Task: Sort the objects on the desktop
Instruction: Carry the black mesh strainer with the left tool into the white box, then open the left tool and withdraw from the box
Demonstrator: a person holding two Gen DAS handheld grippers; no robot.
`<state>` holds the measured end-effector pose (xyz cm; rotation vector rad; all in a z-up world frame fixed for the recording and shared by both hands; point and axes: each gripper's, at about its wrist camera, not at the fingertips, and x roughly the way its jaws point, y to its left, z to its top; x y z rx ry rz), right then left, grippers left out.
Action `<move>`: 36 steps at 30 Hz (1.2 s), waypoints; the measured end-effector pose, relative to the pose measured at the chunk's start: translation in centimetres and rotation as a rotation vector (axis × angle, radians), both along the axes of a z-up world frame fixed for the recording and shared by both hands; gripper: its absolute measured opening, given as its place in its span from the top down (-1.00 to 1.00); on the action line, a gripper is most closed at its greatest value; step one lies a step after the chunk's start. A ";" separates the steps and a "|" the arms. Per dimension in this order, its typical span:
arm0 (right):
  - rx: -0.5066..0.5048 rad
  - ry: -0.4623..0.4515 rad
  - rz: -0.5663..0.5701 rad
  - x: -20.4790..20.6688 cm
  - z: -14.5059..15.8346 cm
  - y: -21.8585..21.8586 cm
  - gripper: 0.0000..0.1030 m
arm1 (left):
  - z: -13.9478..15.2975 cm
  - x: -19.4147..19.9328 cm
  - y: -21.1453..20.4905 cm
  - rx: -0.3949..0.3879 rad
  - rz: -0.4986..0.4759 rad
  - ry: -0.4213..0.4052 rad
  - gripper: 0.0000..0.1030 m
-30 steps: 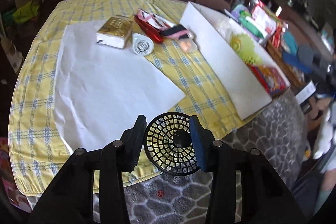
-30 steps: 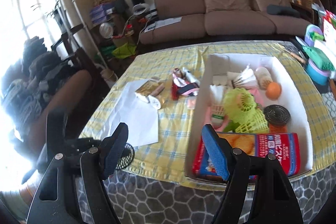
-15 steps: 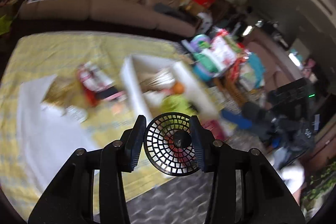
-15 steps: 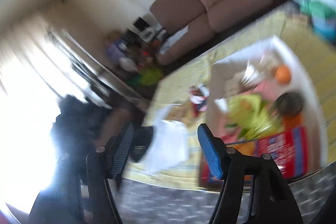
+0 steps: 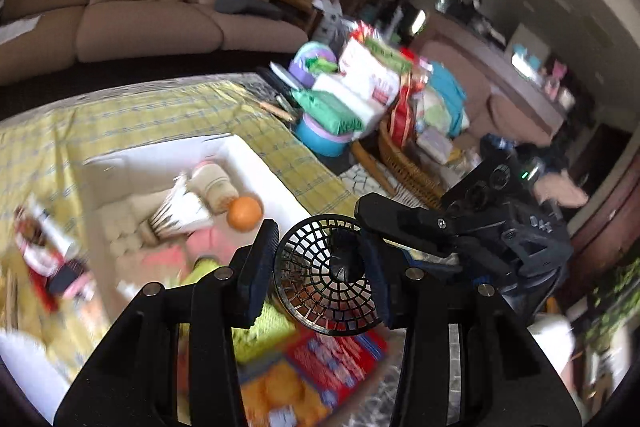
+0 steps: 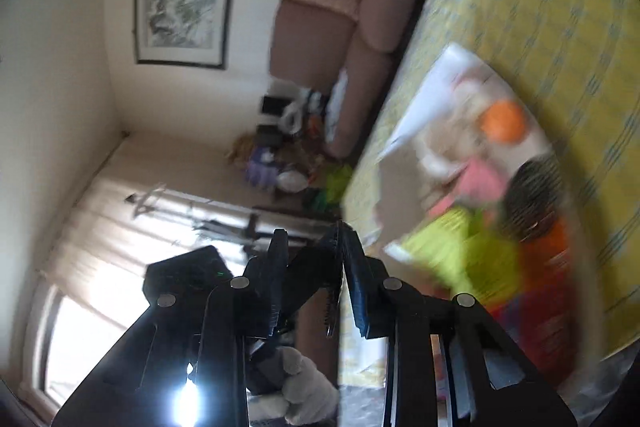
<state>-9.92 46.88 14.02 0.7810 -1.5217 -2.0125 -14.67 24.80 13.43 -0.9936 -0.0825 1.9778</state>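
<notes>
- The left gripper [image 5: 324,267] is clamped at an unchanged, middling width on the black mesh disc [image 5: 316,291], which is carried in the air.
- A second ago the disc is seen over the white paper at the table's near edge; now it is seen above the near end of the white tray [image 5: 256,155], in front of the orange ball [image 5: 245,213].
- The right gripper [image 6: 316,279] is rolled onto its side and brought against the disc; its jaws have just been closing and are narrow, with the disc edge-on between them.
- A sliver of light is seen beside one pad, so no firm grip is recorded yet.
- Judgement: a hand-over or a drop into the tray is being set up; a similar disc [image 6: 532,195] already lies there.
</notes>
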 end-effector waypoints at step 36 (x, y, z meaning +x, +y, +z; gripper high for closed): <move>0.971 0.112 0.024 1.3 5.9 -13.3 -0.99 | -3.5 2.6 -26.2 -0.235 0.421 -0.016 -1.00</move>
